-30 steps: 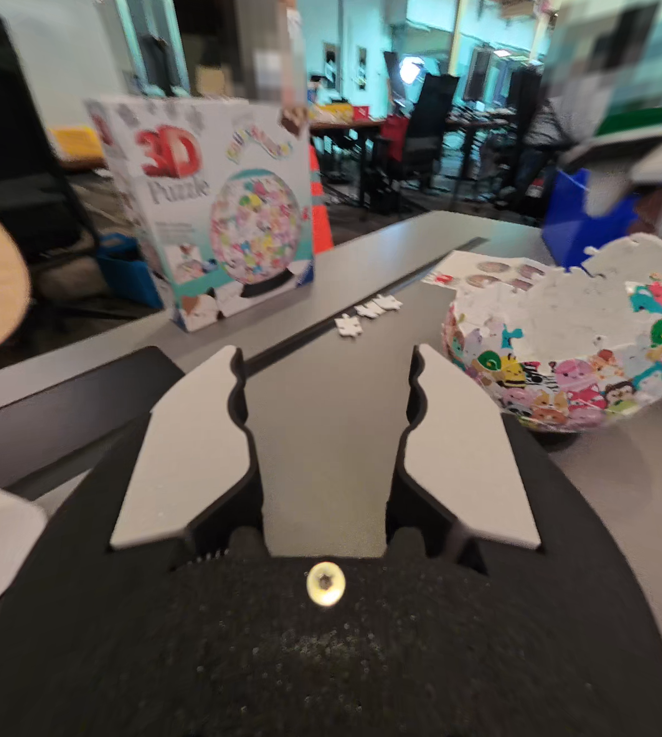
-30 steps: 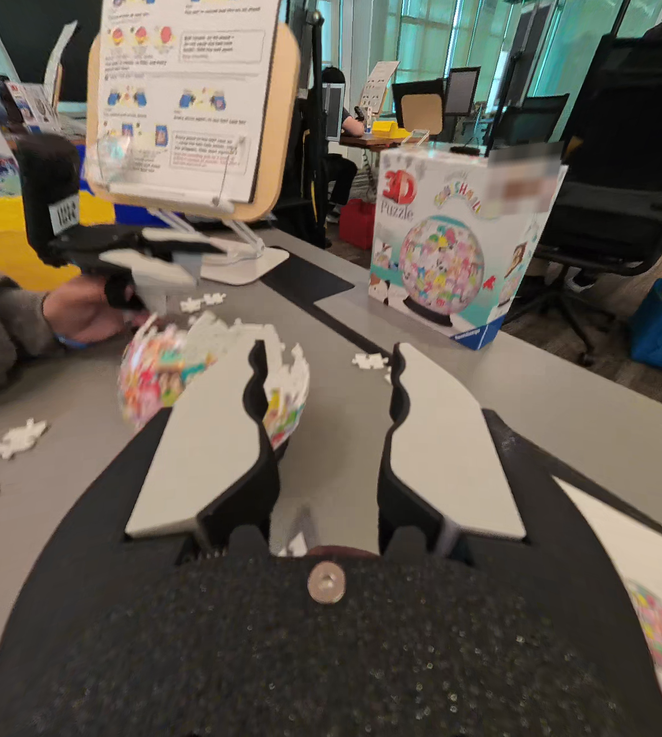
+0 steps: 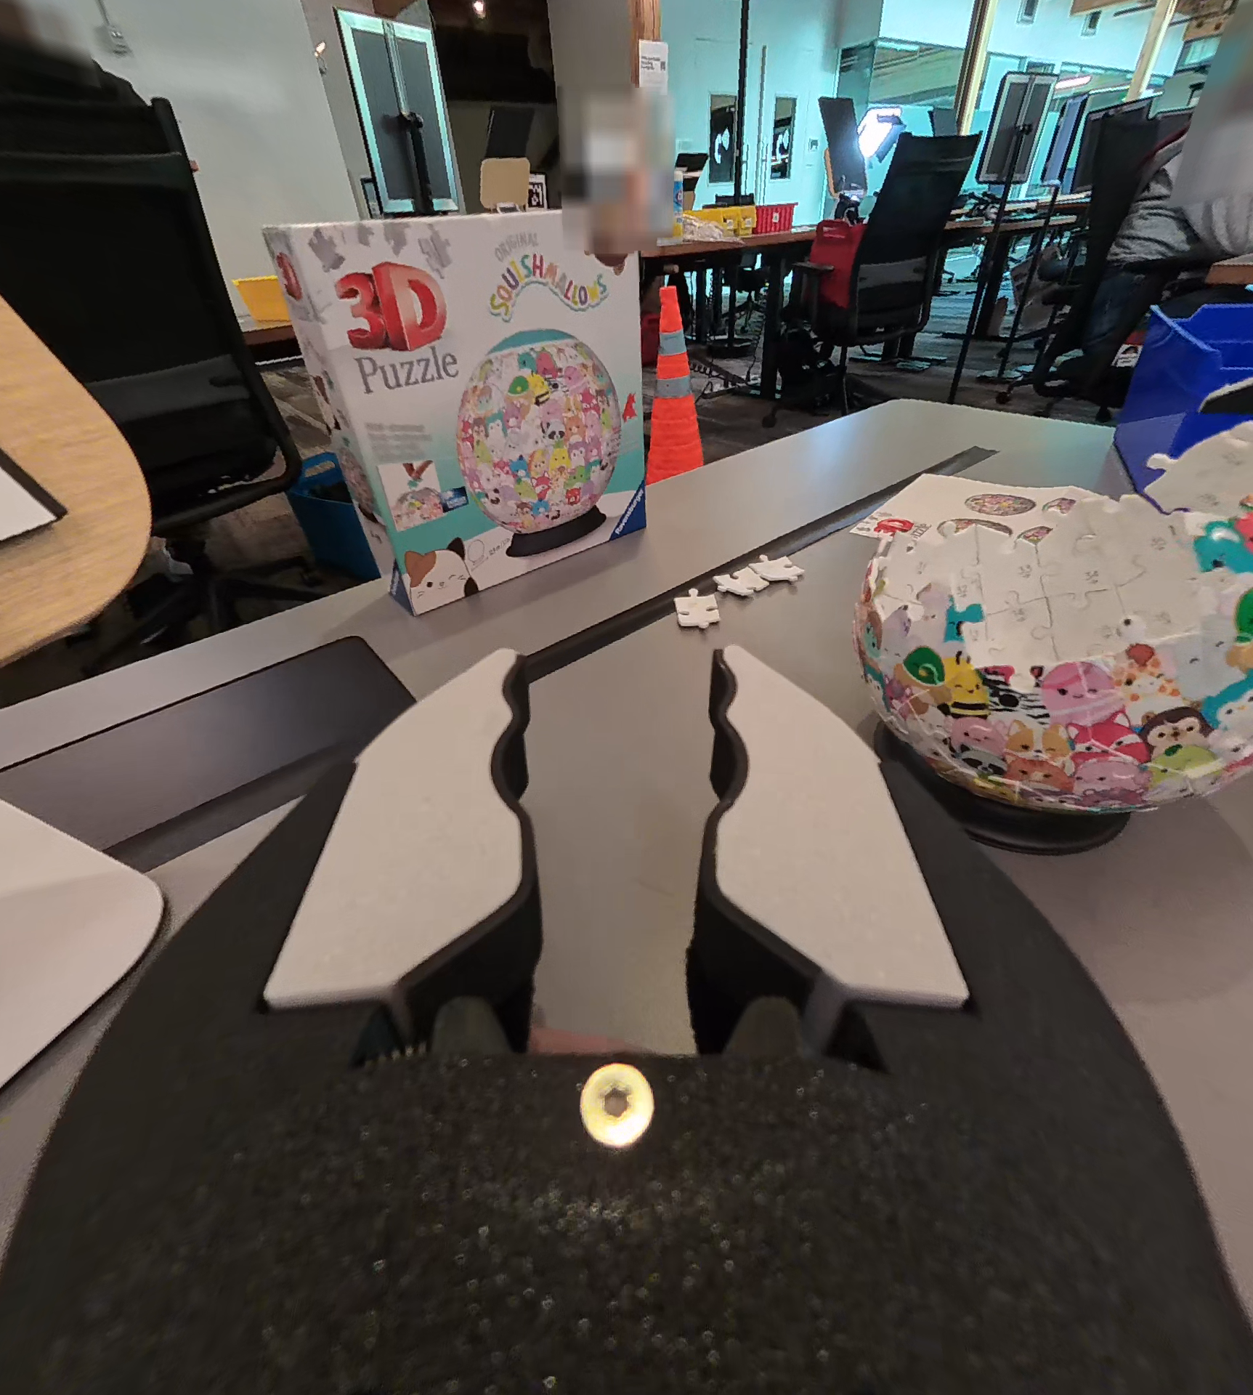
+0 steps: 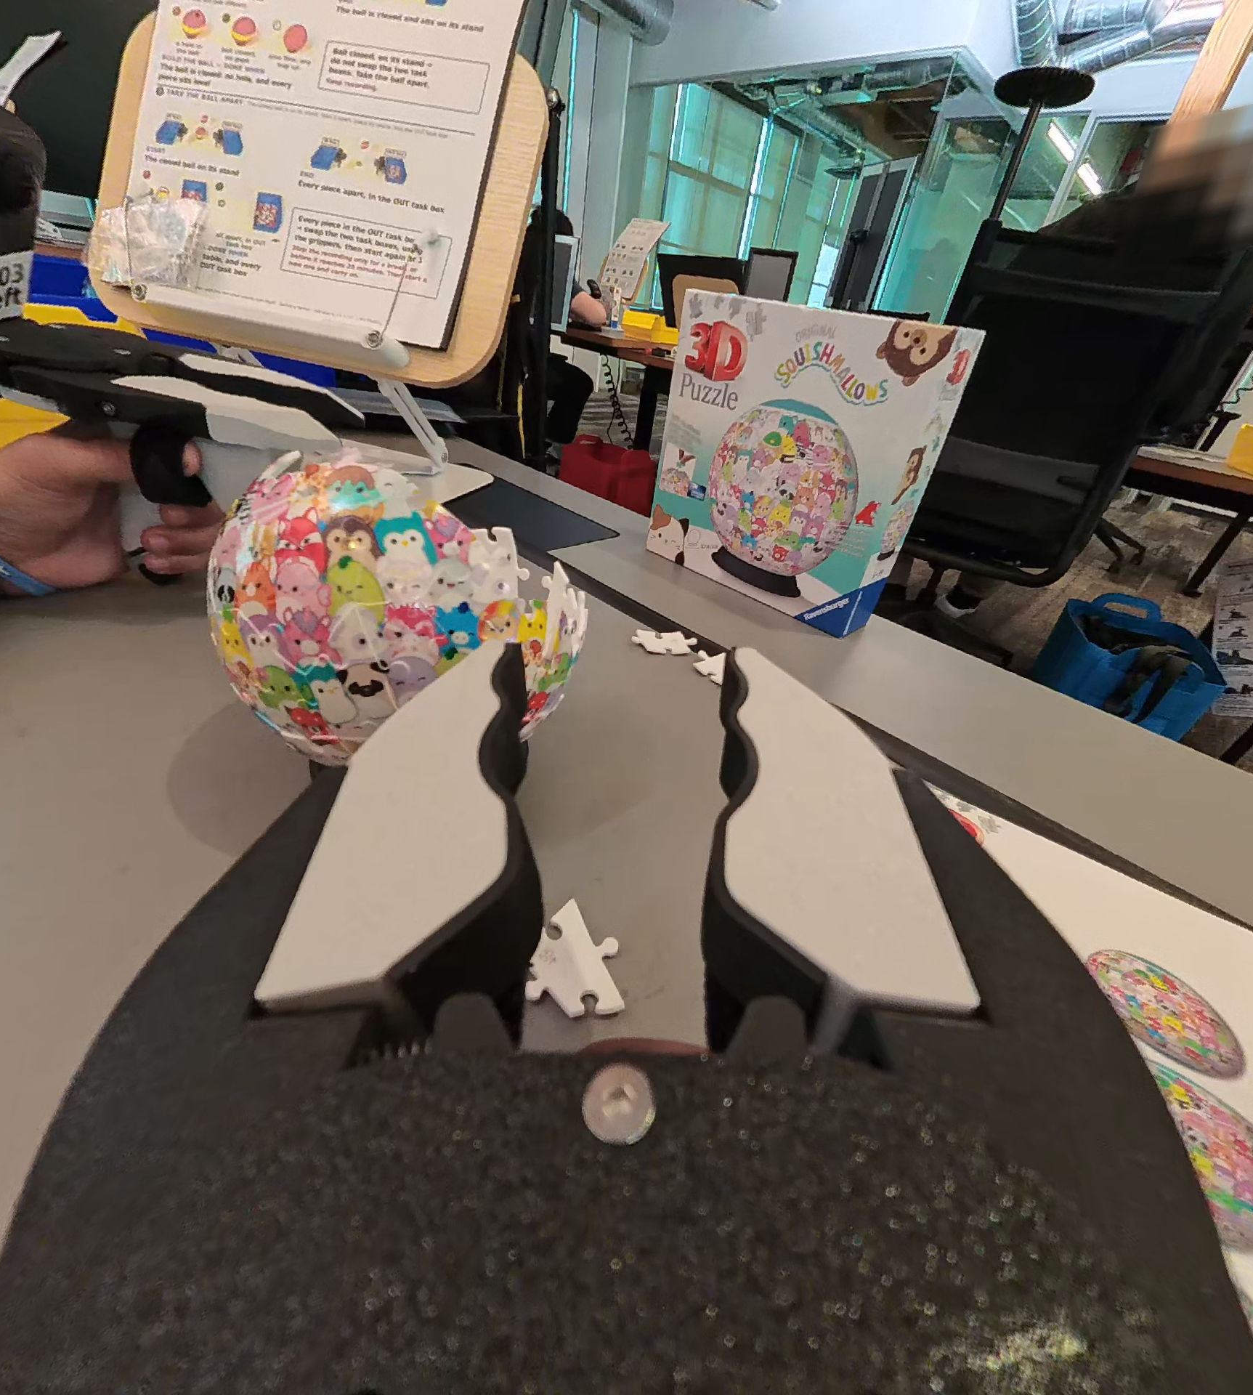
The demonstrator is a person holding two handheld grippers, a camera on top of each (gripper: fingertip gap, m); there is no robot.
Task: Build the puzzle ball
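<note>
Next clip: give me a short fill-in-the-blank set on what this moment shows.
1. The unfinished puzzle ball sits on a ____ stand.
2. Both the left gripper and the right gripper are ____.
3. A single white piece lies on the table between the ____ gripper's fingers.
4. The puzzle box stands ____.

Missing words: black; open; right; upright

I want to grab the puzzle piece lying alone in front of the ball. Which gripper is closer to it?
Right. The right gripper hangs right over the loose piece, open. The left gripper is beyond the puzzle ball, farther off.
</note>
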